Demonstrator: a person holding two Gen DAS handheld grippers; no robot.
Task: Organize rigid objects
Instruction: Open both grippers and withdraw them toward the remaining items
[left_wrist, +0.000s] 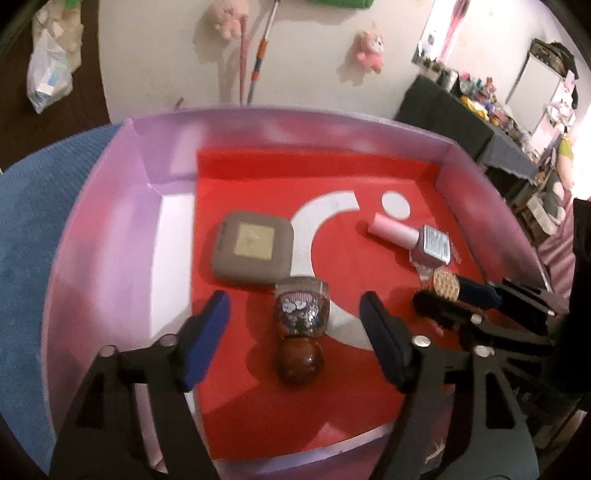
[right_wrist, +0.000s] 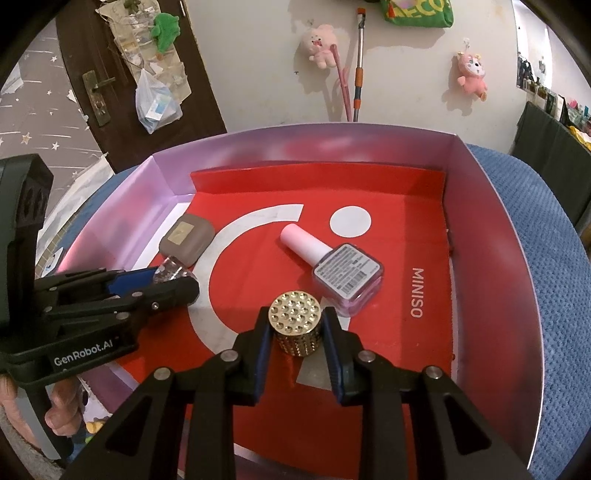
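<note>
Gold studded cap (right_wrist: 294, 312) on red tray floor (right_wrist: 402, 369), hard, light, slippery; right gripper (right_wrist: 295, 332) pads flank its sides, barely parted. Left gripper (left_wrist: 295, 314) wide open around glass bottle (left_wrist: 301, 314), lying loose, fragile; grip body.

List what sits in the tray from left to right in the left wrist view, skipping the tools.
Brown square compact → glittery bottle with the round brown cap → pink nail polish bottle lying on its side → gold studded cylinder, all on the red liner of the purple tray.
</note>
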